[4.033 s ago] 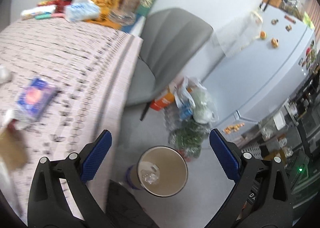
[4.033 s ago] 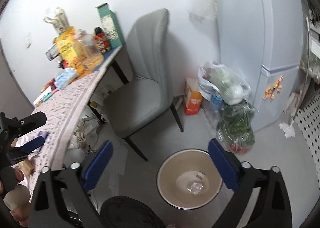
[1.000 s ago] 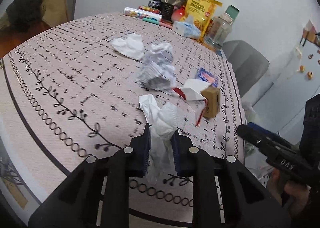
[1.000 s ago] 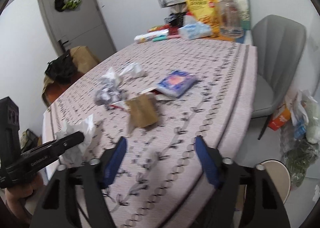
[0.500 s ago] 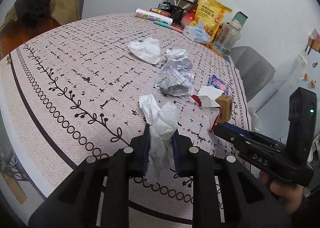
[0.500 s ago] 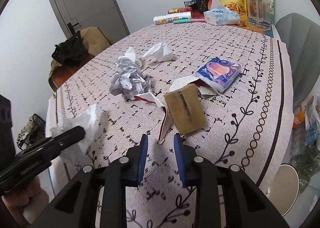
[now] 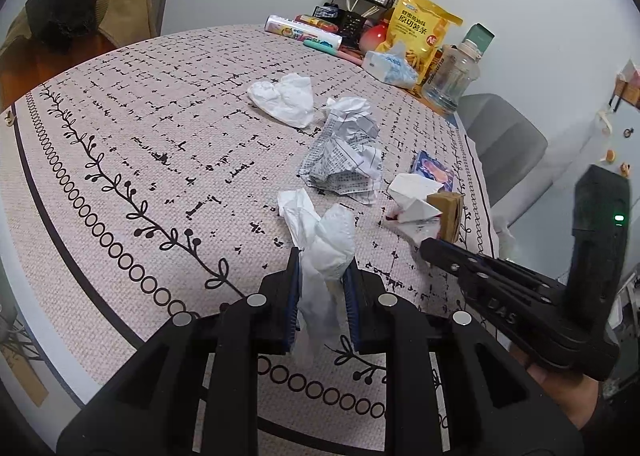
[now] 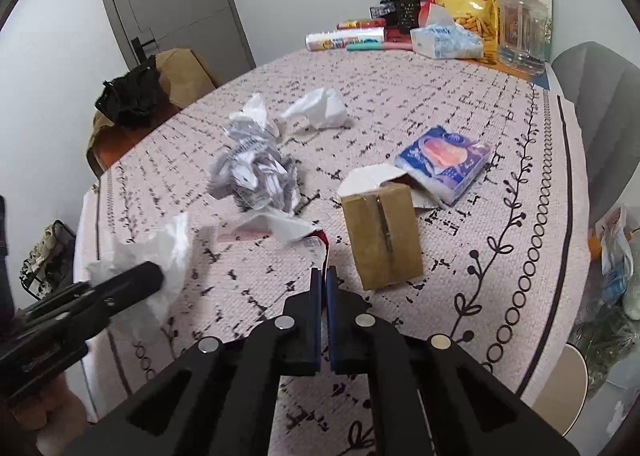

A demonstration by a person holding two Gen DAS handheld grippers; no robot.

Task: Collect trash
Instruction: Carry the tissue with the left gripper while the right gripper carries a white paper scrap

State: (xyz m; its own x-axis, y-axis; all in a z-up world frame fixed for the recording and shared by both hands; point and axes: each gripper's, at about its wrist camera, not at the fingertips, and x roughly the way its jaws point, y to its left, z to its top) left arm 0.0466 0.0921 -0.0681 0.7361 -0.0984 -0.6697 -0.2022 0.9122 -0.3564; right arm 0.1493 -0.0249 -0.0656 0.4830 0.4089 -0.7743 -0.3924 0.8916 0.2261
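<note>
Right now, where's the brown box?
In the right wrist view the brown box lies on the table, just ahead-right of the right gripper, beside the blue tissue pack.

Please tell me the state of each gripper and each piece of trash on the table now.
left gripper: shut on white tissue
right gripper: shut, holding nothing visible
crumpled printed paper: lying on table
cardboard box: lying on table
second tissue: lying loose

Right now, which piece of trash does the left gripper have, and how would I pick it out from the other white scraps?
On the patterned tablecloth, look to the near edge, where the left gripper is shut on a crumpled white tissue. Unlike the printed paper ball and the other tissue farther back, it is plain white and held between the blue pads.
</note>
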